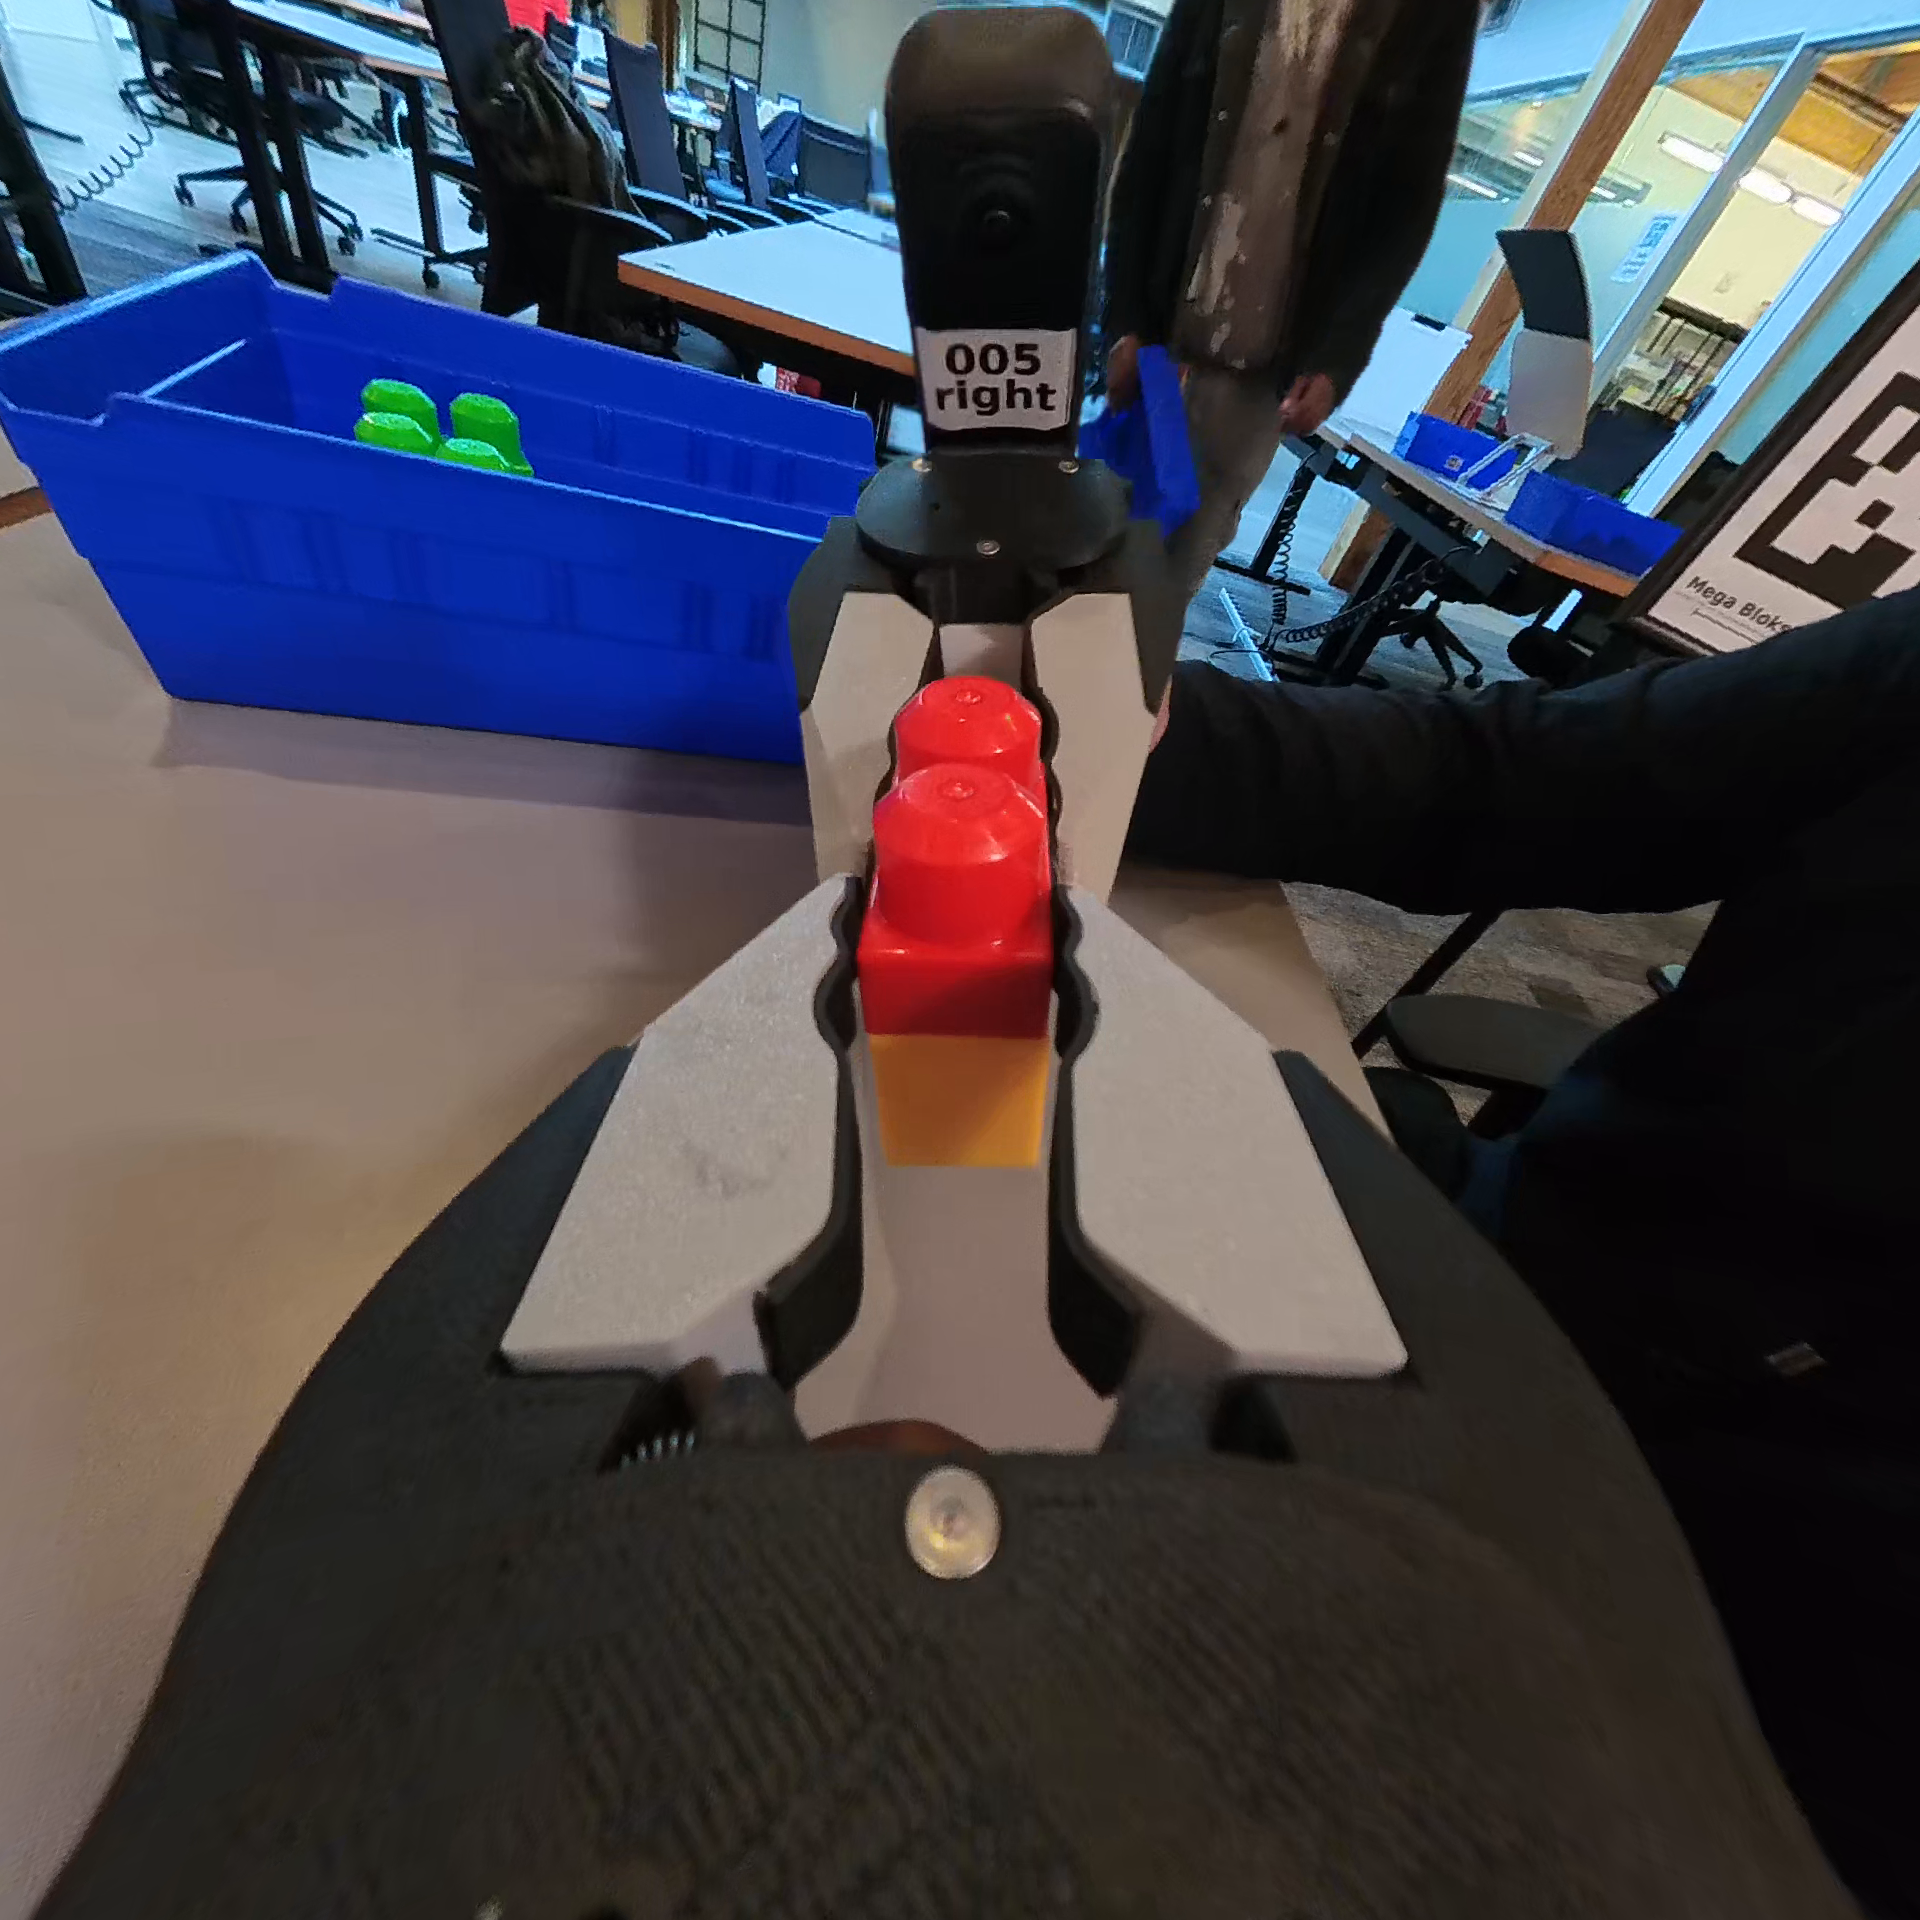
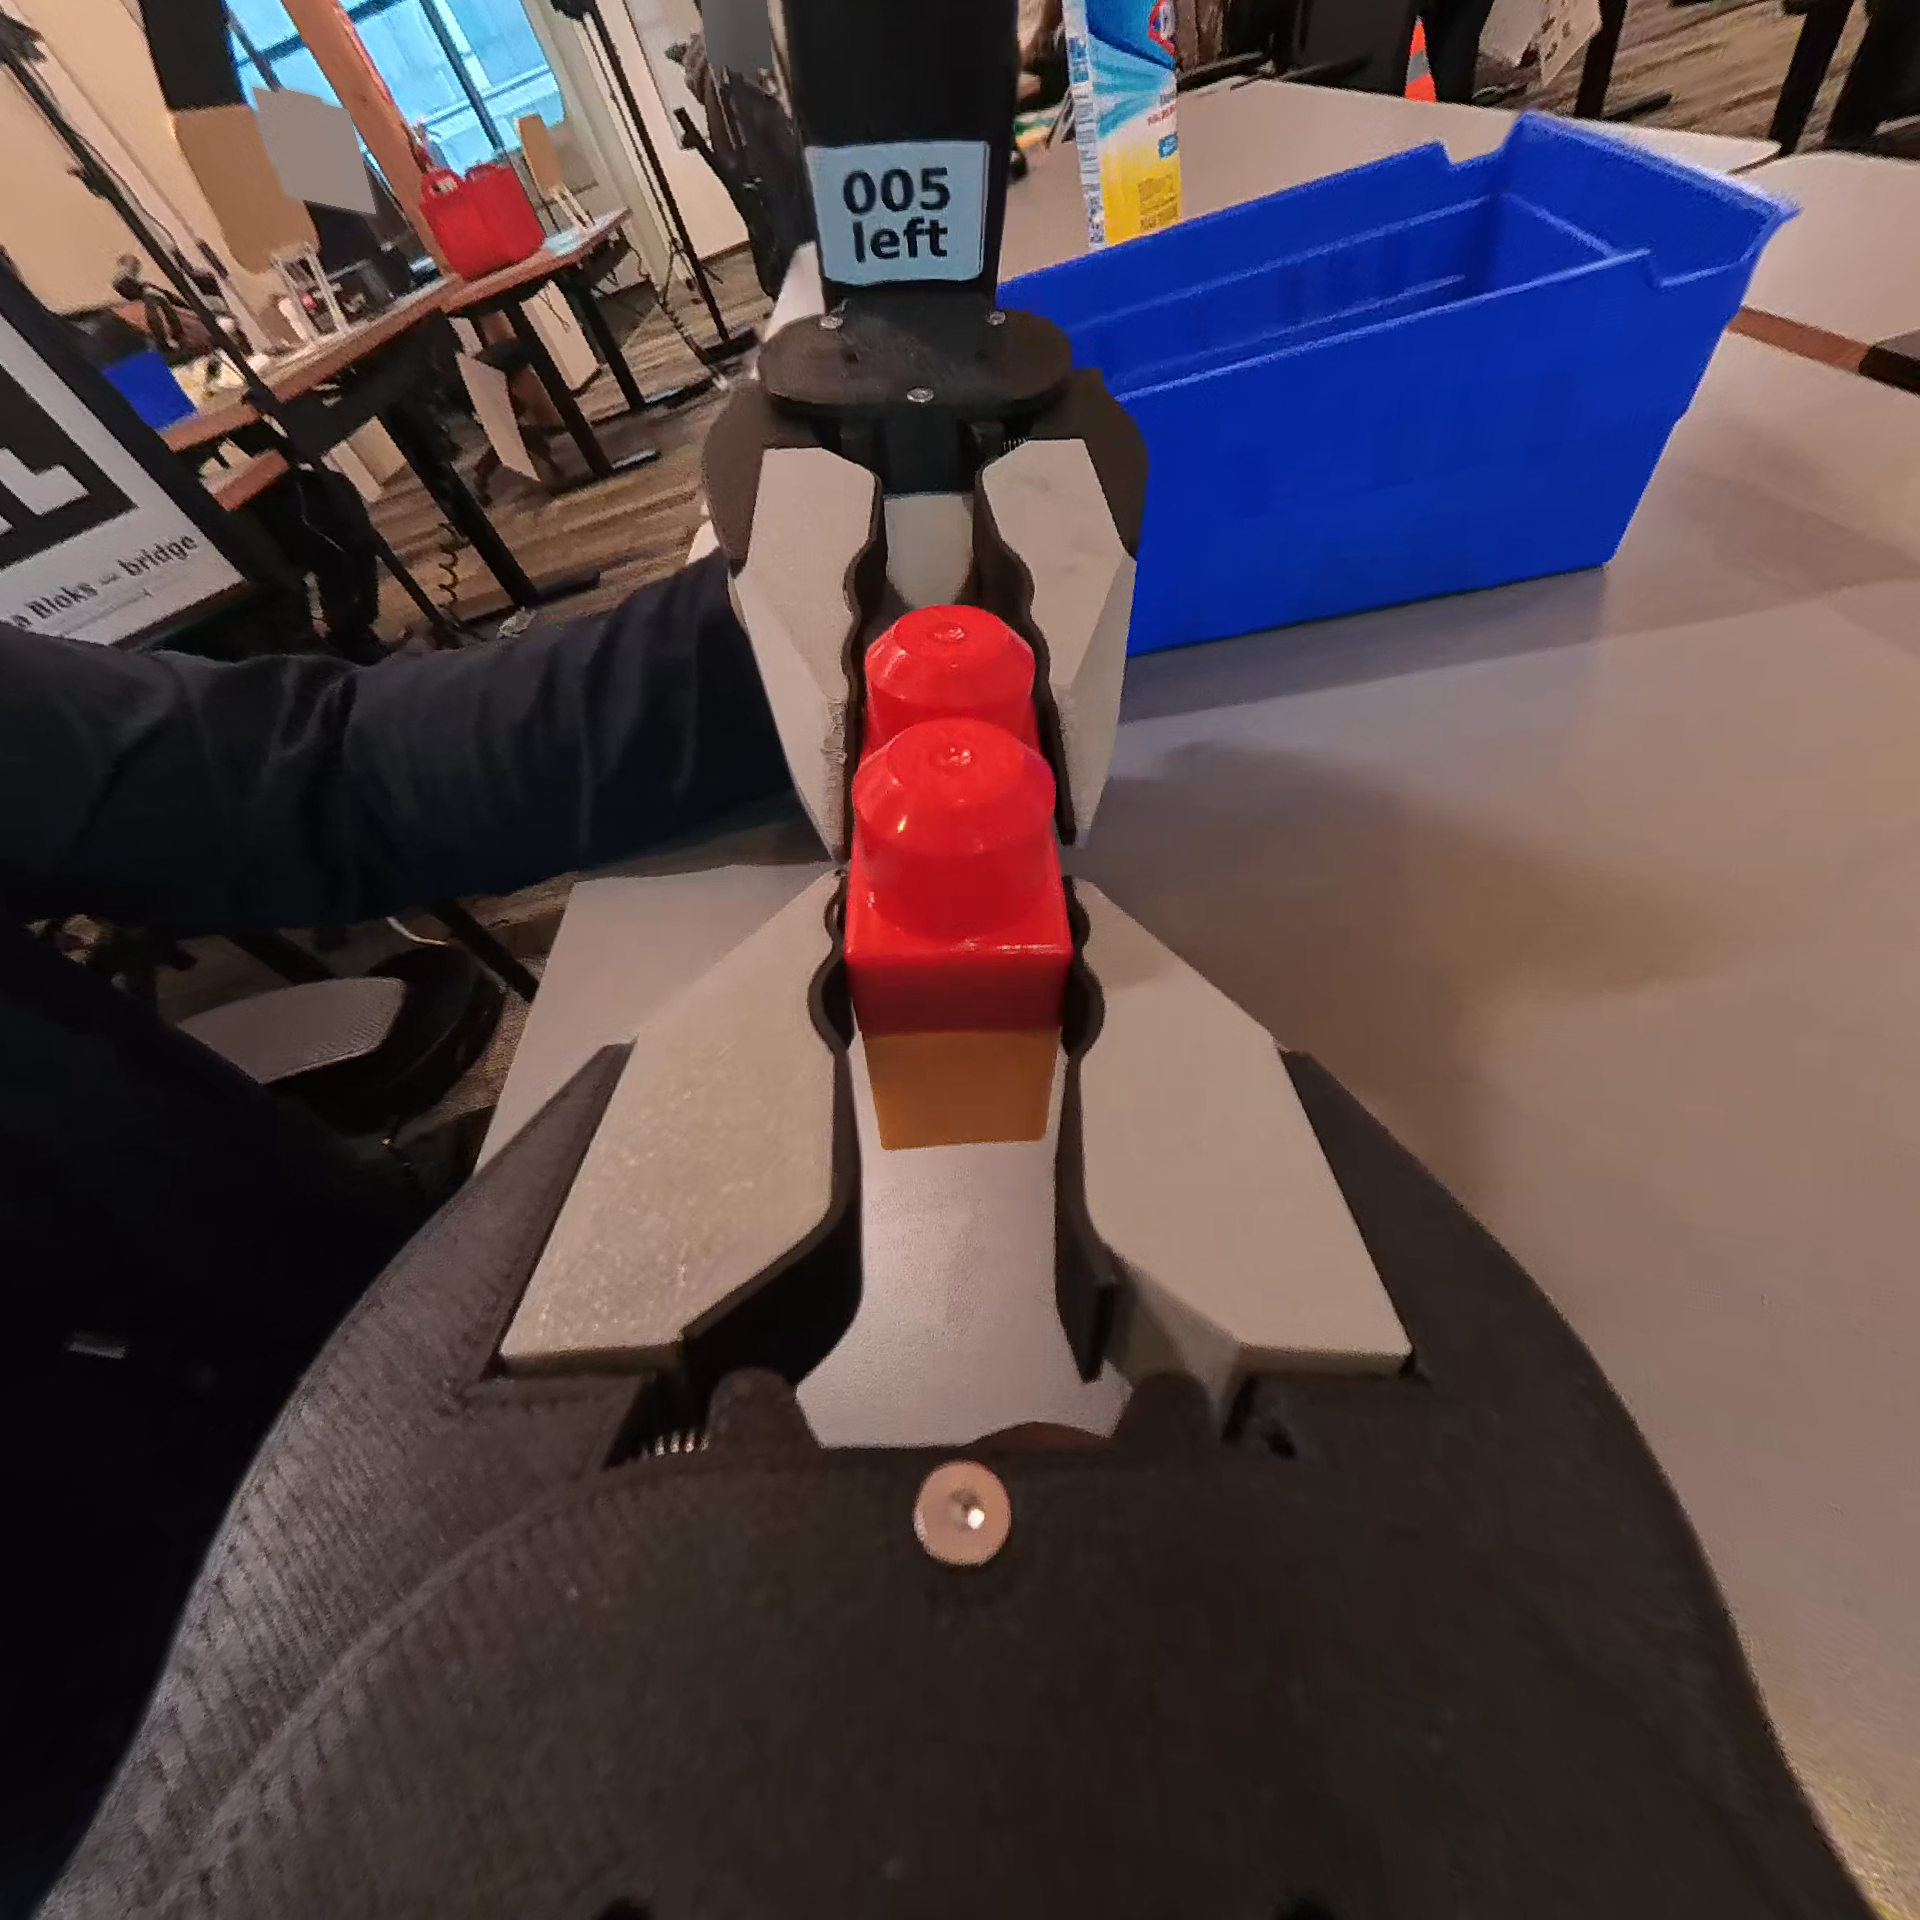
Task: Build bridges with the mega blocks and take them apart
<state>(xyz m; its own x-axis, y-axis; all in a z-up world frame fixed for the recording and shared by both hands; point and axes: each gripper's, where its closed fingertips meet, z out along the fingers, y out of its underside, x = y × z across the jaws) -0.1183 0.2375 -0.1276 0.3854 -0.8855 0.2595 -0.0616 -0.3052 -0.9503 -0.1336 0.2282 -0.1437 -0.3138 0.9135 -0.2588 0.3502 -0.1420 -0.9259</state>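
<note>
Red block (image 1: 956, 914) gripped both ends; only left view shows green blocks (image 1: 442, 431).

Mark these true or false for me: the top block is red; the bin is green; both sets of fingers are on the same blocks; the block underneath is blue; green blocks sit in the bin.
1. The top block is red. True.
2. The bin is green. False: it is blue.
3. Both grippers grip the same blocks from opposite ends. True.
4. The lower block is blue. False: it is orange-yellow.
5. Green blocks sit in the bin. True.
</note>
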